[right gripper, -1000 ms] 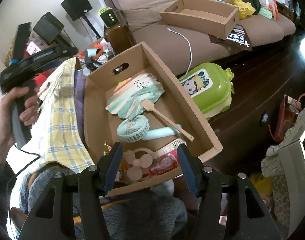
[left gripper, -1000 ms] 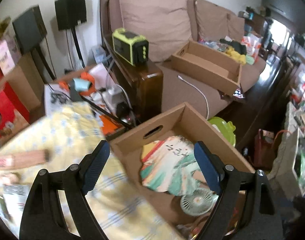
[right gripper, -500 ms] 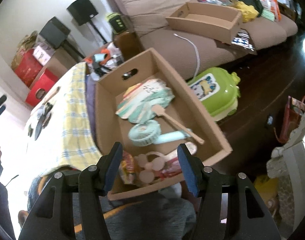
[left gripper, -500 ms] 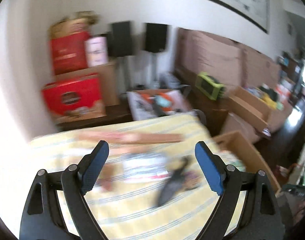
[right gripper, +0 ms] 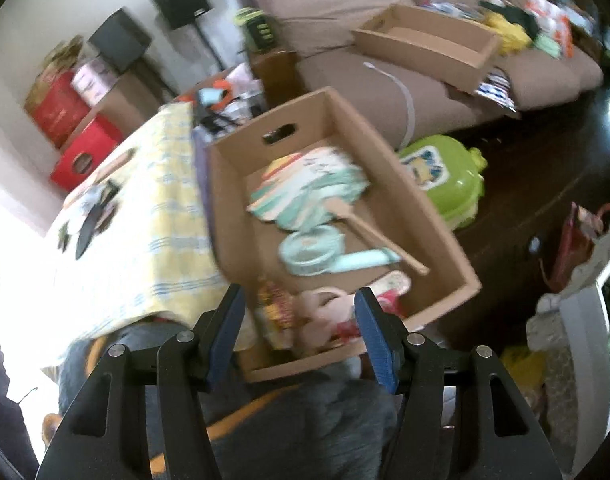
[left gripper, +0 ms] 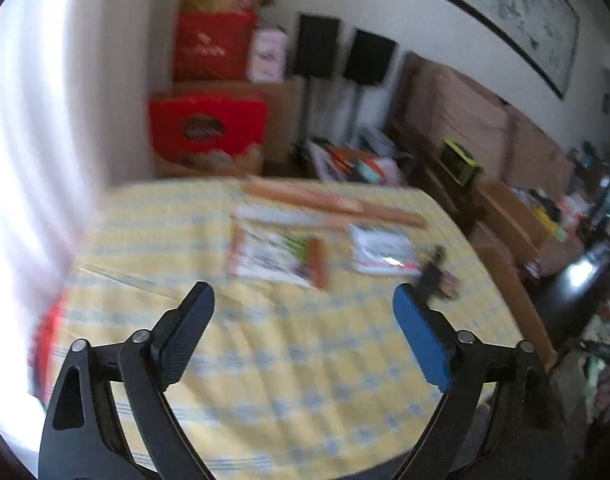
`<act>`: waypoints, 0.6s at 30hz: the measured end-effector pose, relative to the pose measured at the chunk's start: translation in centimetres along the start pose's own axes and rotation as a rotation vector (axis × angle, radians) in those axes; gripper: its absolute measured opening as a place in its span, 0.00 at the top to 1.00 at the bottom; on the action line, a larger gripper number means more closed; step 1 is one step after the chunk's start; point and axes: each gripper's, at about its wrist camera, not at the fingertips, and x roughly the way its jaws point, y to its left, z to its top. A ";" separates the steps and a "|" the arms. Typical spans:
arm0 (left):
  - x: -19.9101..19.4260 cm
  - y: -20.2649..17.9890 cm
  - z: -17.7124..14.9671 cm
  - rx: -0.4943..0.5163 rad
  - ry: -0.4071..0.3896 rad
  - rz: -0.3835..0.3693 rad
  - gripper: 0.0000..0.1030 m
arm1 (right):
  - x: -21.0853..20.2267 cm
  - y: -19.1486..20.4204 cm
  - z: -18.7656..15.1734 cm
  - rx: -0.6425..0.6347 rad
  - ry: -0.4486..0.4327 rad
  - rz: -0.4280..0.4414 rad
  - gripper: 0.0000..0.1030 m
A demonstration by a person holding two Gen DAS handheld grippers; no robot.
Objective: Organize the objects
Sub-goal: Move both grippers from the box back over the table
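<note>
My left gripper (left gripper: 303,300) is open and empty above a table with a yellow checked cloth (left gripper: 289,352). On the cloth lie a long wooden piece (left gripper: 329,202), a printed packet (left gripper: 277,254), a white packet (left gripper: 383,248) and a dark object (left gripper: 435,272), all blurred. My right gripper (right gripper: 299,300) is open and empty over the near end of a cardboard box (right gripper: 433,216). The box holds a paper hand fan (right gripper: 309,190), a mint handheld fan (right gripper: 321,252) and pink items (right gripper: 325,312).
Red boxes (left gripper: 207,126) and black speakers (left gripper: 369,56) stand by the wall behind the table. A brown sofa (right gripper: 385,88) carries a second cardboard box (right gripper: 425,46). A green plastic case (right gripper: 445,174) lies on the dark floor beside the box.
My left gripper has swung left, from over the cardboard box to over the table. My right gripper has stayed open over the box's near end, shifting slightly.
</note>
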 end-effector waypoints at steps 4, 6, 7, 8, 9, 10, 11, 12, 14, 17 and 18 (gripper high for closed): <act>3.7 -4.8 -0.8 0.073 0.104 -0.187 0.10 | -0.5 4.0 0.5 -0.099 -0.013 0.002 0.43; 5.9 -6.6 -0.7 0.089 0.153 -0.245 0.10 | -0.2 5.8 1.0 -0.130 -0.007 0.004 0.43; 6.9 -7.3 -0.8 0.101 0.179 -0.250 0.10 | -0.1 6.8 1.3 -0.152 -0.008 0.002 0.43; 8.1 -8.0 -0.7 0.115 0.205 -0.245 0.10 | -0.1 8.1 1.9 -0.183 -0.015 0.005 0.42; 9.0 -8.5 -0.7 0.125 0.219 -0.236 0.10 | -0.1 8.8 2.2 -0.199 -0.019 0.011 0.42; 10.2 -8.9 -0.7 0.136 0.232 -0.216 0.10 | 0.0 10.0 2.9 -0.223 -0.024 0.018 0.43; 11.0 -9.1 -0.8 0.143 0.241 -0.204 0.10 | 0.1 11.3 3.7 -0.255 -0.033 0.015 0.42; 11.3 -9.3 -1.1 0.146 0.245 -0.197 0.10 | 0.2 12.5 4.5 -0.285 -0.046 0.012 0.42; 12.4 -9.3 -1.6 0.140 0.254 -0.184 0.11 | 1.0 15.5 6.2 -0.360 -0.064 0.033 0.42; 13.1 -9.3 -2.0 0.120 0.255 -0.201 0.13 | 3.9 19.6 8.9 -0.438 -0.046 0.111 0.48; 13.5 -9.1 -2.0 0.118 0.253 -0.202 0.14 | 5.0 20.7 9.6 -0.455 -0.033 0.125 0.48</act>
